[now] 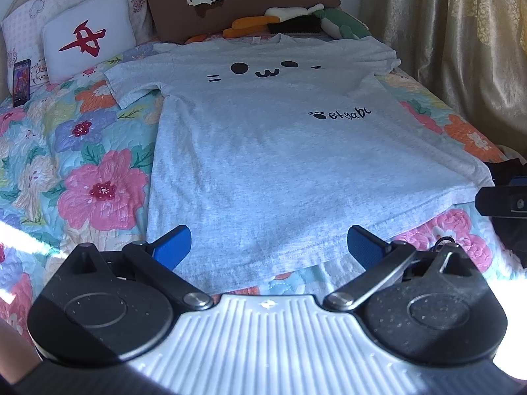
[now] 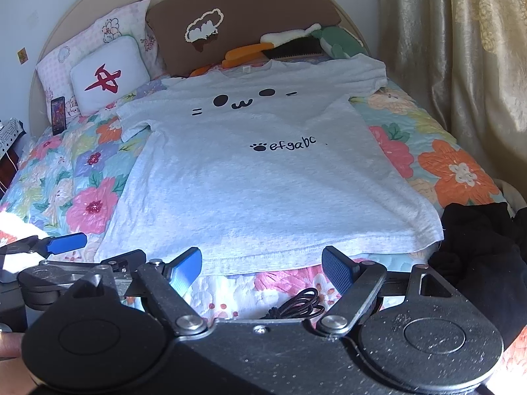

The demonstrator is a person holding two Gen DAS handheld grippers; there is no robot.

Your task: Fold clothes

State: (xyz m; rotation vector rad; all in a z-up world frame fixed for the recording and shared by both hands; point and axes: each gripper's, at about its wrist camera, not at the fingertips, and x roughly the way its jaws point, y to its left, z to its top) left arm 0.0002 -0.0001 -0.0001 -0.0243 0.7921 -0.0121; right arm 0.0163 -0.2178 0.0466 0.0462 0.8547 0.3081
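A grey T-shirt (image 1: 263, 151) lies spread flat, front up, on a floral quilt (image 1: 82, 171) covering the bed. Its long axis runs away from both cameras: the hem is nearest, the collar with its small label points toward the pillows at the head of the bed. Printed on the chest are a cat face and, lower down, a paw mark with the letters "efgabc". Both short sleeves are spread out to the sides.

The left gripper (image 1: 268, 247) tilts downward over the hem, jaws spread wide; its 2 blue pads (image 1: 173, 247) stand on either side of the hem's middle stretch, with nothing clamped between them. The right gripper (image 2: 262, 268) also tilts downward, released, its pads apart above the hem's right half and the quilt edge. In the right wrist view the left gripper shows at the left edge.

A coiled black cable (image 2: 296, 306) lies on the quilt just below the hem. A dark garment (image 2: 484, 240) is heaped beside the shirt's right hem corner. At the head are a white pillow (image 1: 89, 36) with a red mark, a brown pillow (image 1: 240, 0), and a phone (image 1: 21, 82) leaning upright.
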